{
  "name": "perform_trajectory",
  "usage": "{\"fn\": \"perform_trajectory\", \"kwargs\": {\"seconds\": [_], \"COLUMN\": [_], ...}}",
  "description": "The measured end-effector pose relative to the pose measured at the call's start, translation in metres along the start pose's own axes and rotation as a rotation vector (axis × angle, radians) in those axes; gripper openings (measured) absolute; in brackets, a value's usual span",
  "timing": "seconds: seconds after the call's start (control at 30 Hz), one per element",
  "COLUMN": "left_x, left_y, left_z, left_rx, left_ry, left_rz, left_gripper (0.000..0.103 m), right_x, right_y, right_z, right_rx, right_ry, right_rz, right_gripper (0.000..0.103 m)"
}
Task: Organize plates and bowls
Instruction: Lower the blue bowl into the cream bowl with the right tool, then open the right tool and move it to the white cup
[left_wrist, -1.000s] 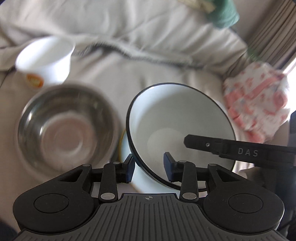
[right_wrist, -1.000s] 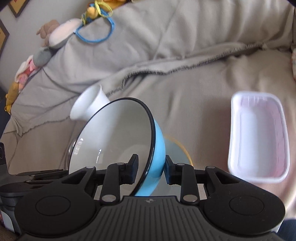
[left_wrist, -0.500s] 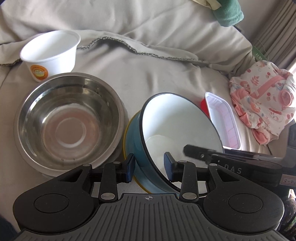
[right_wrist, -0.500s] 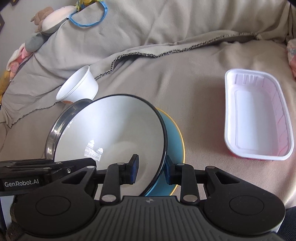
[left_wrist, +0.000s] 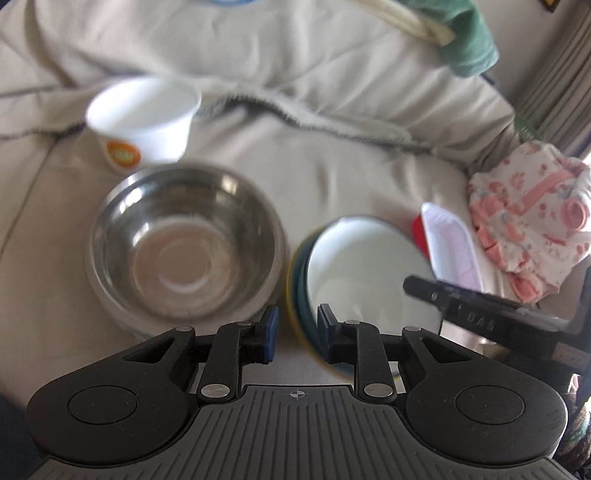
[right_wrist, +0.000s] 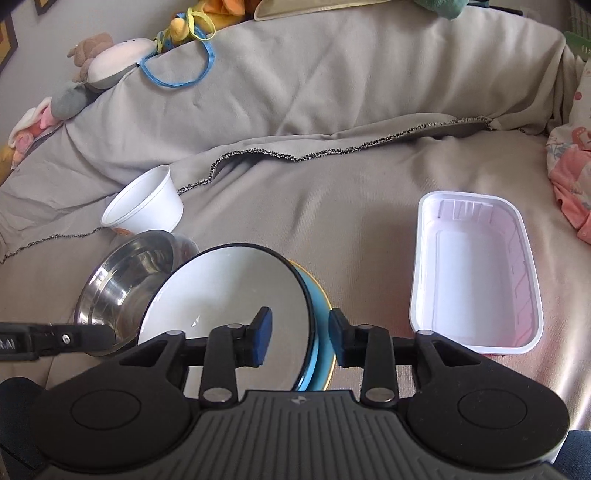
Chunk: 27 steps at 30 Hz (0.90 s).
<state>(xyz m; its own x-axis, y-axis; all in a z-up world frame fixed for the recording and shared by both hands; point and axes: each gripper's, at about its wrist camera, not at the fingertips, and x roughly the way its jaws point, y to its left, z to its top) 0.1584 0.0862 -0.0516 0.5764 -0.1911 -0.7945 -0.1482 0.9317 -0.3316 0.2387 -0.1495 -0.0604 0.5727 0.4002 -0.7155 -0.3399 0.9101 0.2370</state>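
Observation:
A blue enamel bowl (right_wrist: 229, 299) with a white inside and black rim rests on a blue plate with a yellow rim (right_wrist: 321, 295) on the sofa. My right gripper (right_wrist: 300, 338) is open, its fingers astride the bowl's rim without touching. The bowl also shows in the left wrist view (left_wrist: 369, 277). My left gripper (left_wrist: 295, 334) is open and empty, just in front of the plate's near edge. A steel bowl (left_wrist: 184, 243) sits to the left, and a white paper cup (left_wrist: 144, 122) lies behind it.
A white plastic tray (right_wrist: 476, 269) lies to the right on the grey sofa cover (right_wrist: 332, 184). Pink baby clothes (left_wrist: 532, 218) are at the far right. Soft toys (right_wrist: 107, 66) sit on the sofa back. The right gripper's finger (left_wrist: 480, 306) shows in the left wrist view.
The right gripper lowered the tilted bowl onto the plate and opened, letting it go. The left gripper drew back a little towards me.

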Motion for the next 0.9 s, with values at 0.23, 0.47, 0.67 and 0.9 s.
{"fn": "perform_trajectory", "kwargs": {"seconds": [0.23,0.47,0.67,0.9], "left_x": [0.027,0.060,0.060,0.057], "left_y": [0.003,0.009,-0.005,-0.007], "left_z": [-0.007,-0.006,-0.008,-0.009], "left_rx": [-0.072,-0.152,-0.094,-0.024], "left_ry": [0.056,0.109,0.090,0.127], "left_rz": [-0.035,-0.073,-0.053,-0.142], "left_gripper": [0.034,0.031,0.039,0.041], "right_x": [0.013,0.056,0.053,0.040], "right_y": [-0.010,-0.031,-0.030,-0.030], "right_z": [-0.011,-0.019,-0.023,-0.017], "right_rx": [0.070,0.243,0.235,0.167], "right_ry": [0.061,0.232,0.231,0.213], "right_rz": [0.048,0.219,0.250,0.124], "right_gripper": [0.045,0.045,0.043,0.043]}}
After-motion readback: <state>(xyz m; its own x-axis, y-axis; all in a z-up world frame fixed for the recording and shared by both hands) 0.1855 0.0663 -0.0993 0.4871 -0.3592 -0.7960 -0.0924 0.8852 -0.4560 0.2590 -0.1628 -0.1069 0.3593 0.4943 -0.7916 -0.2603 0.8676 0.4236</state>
